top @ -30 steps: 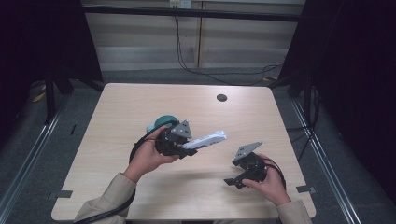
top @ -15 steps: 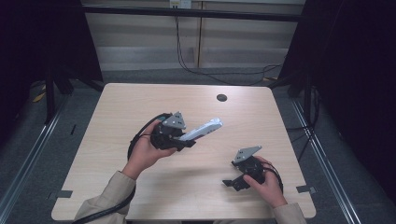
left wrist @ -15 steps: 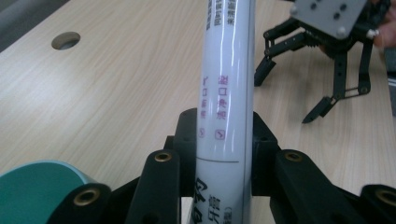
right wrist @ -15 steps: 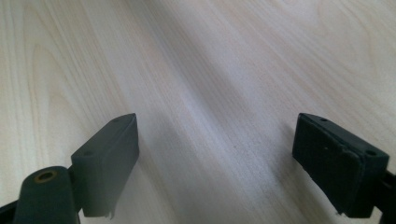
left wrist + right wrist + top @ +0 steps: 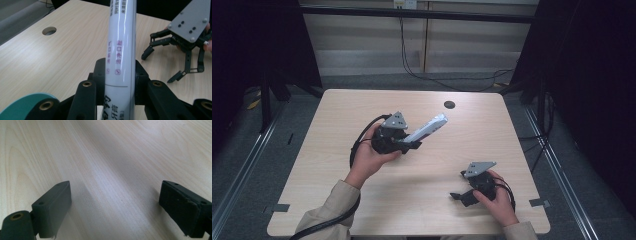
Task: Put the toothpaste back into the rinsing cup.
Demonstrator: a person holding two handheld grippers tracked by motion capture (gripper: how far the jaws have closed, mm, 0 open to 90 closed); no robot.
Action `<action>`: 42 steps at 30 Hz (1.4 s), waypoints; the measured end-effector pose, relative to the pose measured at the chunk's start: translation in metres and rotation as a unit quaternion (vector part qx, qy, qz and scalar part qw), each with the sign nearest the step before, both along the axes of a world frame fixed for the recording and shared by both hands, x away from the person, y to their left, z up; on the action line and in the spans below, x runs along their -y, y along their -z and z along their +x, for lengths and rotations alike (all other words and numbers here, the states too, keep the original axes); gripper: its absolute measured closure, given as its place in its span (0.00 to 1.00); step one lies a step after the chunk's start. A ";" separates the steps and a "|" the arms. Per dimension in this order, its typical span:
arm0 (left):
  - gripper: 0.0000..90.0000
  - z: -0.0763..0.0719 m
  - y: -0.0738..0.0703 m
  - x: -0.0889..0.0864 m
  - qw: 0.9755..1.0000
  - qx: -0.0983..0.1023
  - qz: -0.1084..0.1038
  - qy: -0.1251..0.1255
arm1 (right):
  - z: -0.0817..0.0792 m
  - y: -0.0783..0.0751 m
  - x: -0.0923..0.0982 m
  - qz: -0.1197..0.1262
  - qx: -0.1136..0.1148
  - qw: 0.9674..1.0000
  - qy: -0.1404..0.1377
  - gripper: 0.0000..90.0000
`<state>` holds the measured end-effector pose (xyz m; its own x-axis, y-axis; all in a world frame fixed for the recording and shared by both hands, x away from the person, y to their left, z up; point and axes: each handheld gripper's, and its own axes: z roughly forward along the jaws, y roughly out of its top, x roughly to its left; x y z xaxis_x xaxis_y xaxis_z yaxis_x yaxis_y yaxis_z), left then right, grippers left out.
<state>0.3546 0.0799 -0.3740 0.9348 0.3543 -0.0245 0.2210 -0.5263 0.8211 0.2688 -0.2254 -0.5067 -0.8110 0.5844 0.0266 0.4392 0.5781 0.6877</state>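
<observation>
Wide pale wooden table (image 5: 422,200), bare over most of its top, dark curtains and a grey floor around it. Small round cable hole (image 5: 449,104) near the far edge, also seen at upper left in the left gripper view (image 5: 49,30).

Left of centre, lifted off the table: left hand (image 5: 369,155) wrapped round the left gripper (image 5: 409,142), grey three-cornered plate on top, black cable looping down past the beige sleeve. Pinched between its two black jaws, near its lower end: a white toothpaste tube (image 5: 426,129), silver-white, printed with small red characters. Pads pressed flat on both sides of the tube (image 5: 121,57) in the left gripper view. A teal rounded part (image 5: 22,106) at the bottom left corner of that view, too cropped to identify.

Long axis of the tube slanted: free end aimed up and away toward the far right of the table, roughly toward the cable hole, held end low by the hand. Nothing on the table under it or ahead of it.

Near the front right corner, well apart from the tube: right hand (image 5: 497,197) holding the right gripper (image 5: 460,196) low over the wood, tips aimed left. Jaws spread wide, having just been opening, nothing between them but bare wood grain (image 5: 115,195). Same gripper visible at right in the left gripper view (image 5: 162,66), jaws apart, empty.
</observation>
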 end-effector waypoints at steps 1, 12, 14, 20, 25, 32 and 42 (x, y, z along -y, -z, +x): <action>0.79 0.001 0.000 0.000 1.000 0.001 -0.003 -0.001 | 0.000 0.000 0.000 0.001 0.000 1.000 0.001 0.11; 0.79 0.009 -0.005 -0.005 0.999 0.006 -0.040 -0.036 | -0.002 0.004 0.003 0.019 0.012 1.000 0.007 0.11; 0.79 0.010 -0.007 -0.006 0.998 0.007 -0.045 -0.041 | -0.002 0.004 0.003 0.019 0.012 1.000 0.007 0.11; 0.79 0.014 -0.010 -0.008 0.996 0.013 -0.063 -0.057 | -0.001 0.004 0.003 0.019 0.012 1.000 0.007 0.11; 0.79 0.018 -0.013 -0.010 0.994 0.019 -0.075 -0.073 | -0.001 0.004 0.003 0.019 0.012 1.000 0.007 0.11; 0.79 0.023 -0.017 -0.013 0.992 0.024 -0.089 -0.092 | -0.001 0.004 0.003 0.020 0.013 1.000 0.006 0.11; 0.79 0.030 -0.019 -0.016 0.986 0.033 -0.106 -0.123 | -0.001 0.004 0.003 0.020 0.013 1.000 0.006 0.11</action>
